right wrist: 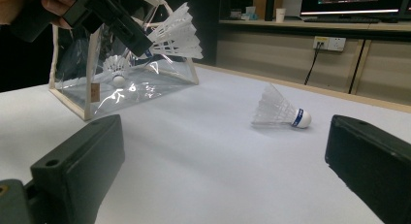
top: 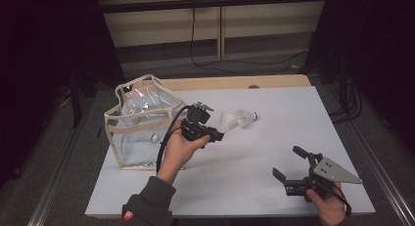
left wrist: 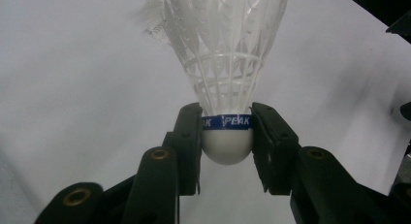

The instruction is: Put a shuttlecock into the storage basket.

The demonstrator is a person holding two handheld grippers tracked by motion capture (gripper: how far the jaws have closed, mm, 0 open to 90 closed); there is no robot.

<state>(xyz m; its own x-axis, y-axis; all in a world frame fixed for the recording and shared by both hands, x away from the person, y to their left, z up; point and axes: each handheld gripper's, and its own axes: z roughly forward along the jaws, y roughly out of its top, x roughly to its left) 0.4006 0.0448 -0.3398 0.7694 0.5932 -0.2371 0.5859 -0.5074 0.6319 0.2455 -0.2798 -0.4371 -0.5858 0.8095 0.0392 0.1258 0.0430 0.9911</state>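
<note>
While the left hand-held gripper [left wrist: 227, 141] is raised above the white counter [top: 274, 138], its two black jaws are closed on the rounded cork of a white shuttlecock [left wrist: 225, 59], one jaw on each side of the blue band, and the feathers point away from the camera. From the high view this held shuttlecock is in the air just beside the clear bag [top: 139, 123], which stands at the left side of the counter with its cream edge up. Inside the bag one more shuttlecock [right wrist: 115, 69] lies near the bottom. Another loose shuttlecock [right wrist: 281, 112] lies on its side on the counter, well apart from the bag. The right hand-held gripper [top: 291, 162] rests low near the front right of the counter, its jaws spread wide with nothing between them.
</note>
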